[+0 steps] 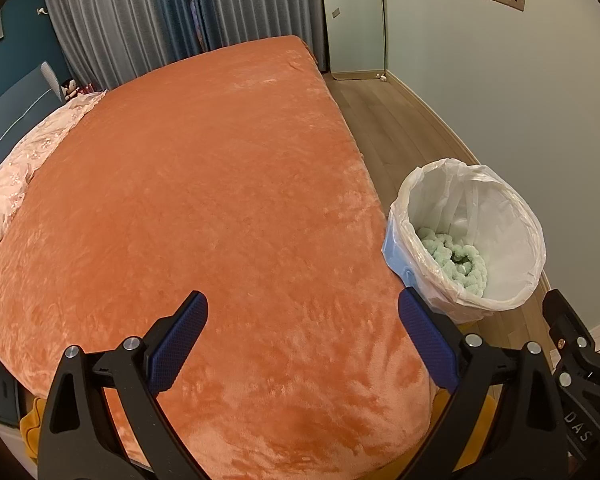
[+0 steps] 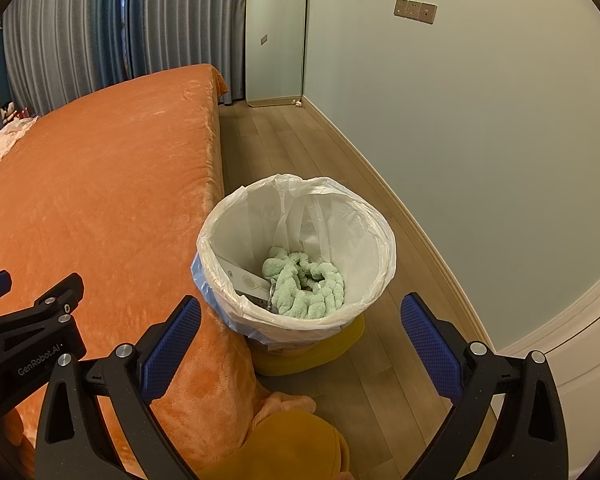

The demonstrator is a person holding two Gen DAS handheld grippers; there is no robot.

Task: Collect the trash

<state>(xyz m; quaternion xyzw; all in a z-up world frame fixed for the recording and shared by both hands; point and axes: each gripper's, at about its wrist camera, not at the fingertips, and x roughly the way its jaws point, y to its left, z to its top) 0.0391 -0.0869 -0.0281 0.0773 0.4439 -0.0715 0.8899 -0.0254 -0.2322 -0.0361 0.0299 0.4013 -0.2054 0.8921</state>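
A trash bin [image 2: 220,280] lined with a white plastic bag stands on the wood floor beside the bed; it also shows in the left wrist view [image 1: 400,256]. Inside lie a pale green fuzzy cloth [image 2: 304,284], also seen in the left wrist view [image 1: 456,260], and a white card [image 2: 244,278]. My right gripper [image 2: 300,320] is open and empty, just above the near rim of the bin. My left gripper [image 1: 302,320] is open and empty over the orange bed cover [image 1: 204,184], left of the bin. Part of the right gripper's body [image 1: 580,360] shows at the left wrist view's right edge.
The orange bed [image 2: 100,184] fills the left. A pink quilt [image 1: 24,168] lies at its head. A yellow object [image 2: 324,350] sits under the bin, and a mustard cushion [image 2: 292,448] lies on the floor below. A wall [image 2: 480,140] runs close on the right, with a mirror [image 2: 276,40] and curtains [image 1: 148,16] beyond.
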